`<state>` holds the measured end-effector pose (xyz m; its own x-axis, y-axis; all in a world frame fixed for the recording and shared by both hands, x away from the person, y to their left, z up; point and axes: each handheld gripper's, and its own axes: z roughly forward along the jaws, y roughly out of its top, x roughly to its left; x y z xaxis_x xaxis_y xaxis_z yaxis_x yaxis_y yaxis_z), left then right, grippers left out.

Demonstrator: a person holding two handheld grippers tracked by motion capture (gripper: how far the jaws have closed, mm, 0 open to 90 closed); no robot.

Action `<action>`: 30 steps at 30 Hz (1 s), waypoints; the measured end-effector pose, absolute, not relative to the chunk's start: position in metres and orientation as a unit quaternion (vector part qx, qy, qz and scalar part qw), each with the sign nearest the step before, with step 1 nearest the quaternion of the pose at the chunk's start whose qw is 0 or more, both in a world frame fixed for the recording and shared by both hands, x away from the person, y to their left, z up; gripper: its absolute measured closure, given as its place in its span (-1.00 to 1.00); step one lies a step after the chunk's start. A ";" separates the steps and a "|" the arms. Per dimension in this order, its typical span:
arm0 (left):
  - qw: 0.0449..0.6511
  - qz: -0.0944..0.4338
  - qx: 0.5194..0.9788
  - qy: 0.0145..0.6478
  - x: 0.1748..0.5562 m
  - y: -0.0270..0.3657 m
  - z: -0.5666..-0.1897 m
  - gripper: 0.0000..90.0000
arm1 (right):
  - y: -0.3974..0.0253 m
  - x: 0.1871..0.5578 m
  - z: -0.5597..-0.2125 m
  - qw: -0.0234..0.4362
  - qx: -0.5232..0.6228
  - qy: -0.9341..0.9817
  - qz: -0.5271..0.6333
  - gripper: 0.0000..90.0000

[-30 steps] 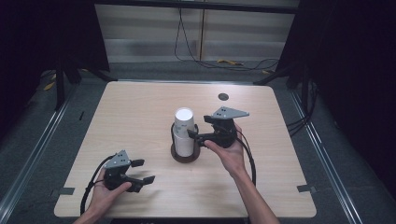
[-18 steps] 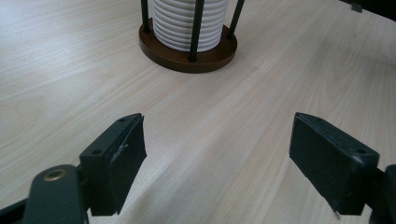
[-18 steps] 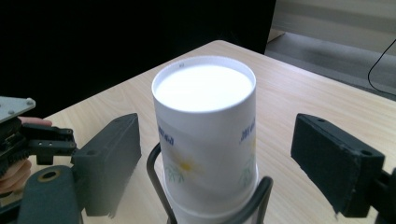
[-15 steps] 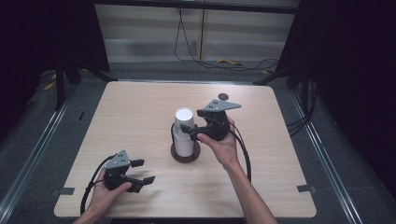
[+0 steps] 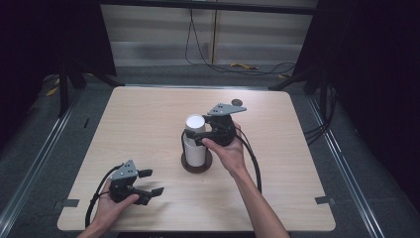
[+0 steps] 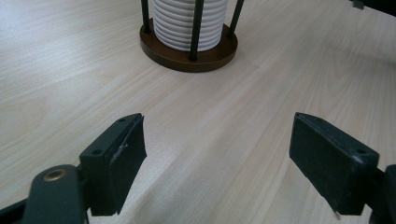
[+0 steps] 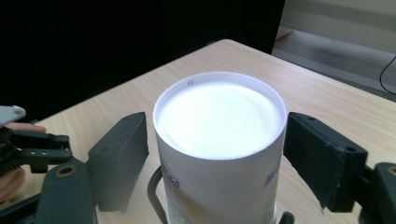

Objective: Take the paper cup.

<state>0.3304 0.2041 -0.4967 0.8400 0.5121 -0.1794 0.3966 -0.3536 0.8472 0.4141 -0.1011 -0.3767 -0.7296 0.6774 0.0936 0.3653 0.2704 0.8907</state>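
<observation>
High view shows the stack of white cups point(image 5: 194, 139) standing in its round brown holder point(image 5: 196, 162) at the counter's point(image 5: 148, 114) middle. Right claw point(image 7: 215, 140) is spread wide around the top cup, not touching. Left claw point(image 6: 215, 163) rests released, near left.

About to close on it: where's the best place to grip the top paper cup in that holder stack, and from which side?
Grip the top paper cup on its upper wall just below the rim, fingers on opposite sides, approaching level from the right as the right gripper does. The round wall stands upright above the holder's dark rods, which would probably block a lower grip.
</observation>
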 end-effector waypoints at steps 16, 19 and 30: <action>0.494 0.059 0.823 0.274 0.330 0.204 -0.497 -0.59 | -0.098 0.417 -0.379 0.157 0.336 0.782 0.501 -0.29; 0.493 0.060 0.824 0.273 0.330 0.204 -0.497 -0.59 | -0.098 0.417 -0.379 0.159 0.336 0.781 0.503 -0.29; 0.495 0.057 0.822 0.275 0.330 0.204 -0.497 -0.59 | -0.101 0.417 -0.374 0.156 0.335 0.772 0.517 -0.29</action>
<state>0.3301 0.2038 -0.4969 0.8422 0.5089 -0.1778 0.3954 -0.3588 0.8455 0.4173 -0.1009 -0.3737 -0.7267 0.6787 0.1061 0.3559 0.2399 0.9032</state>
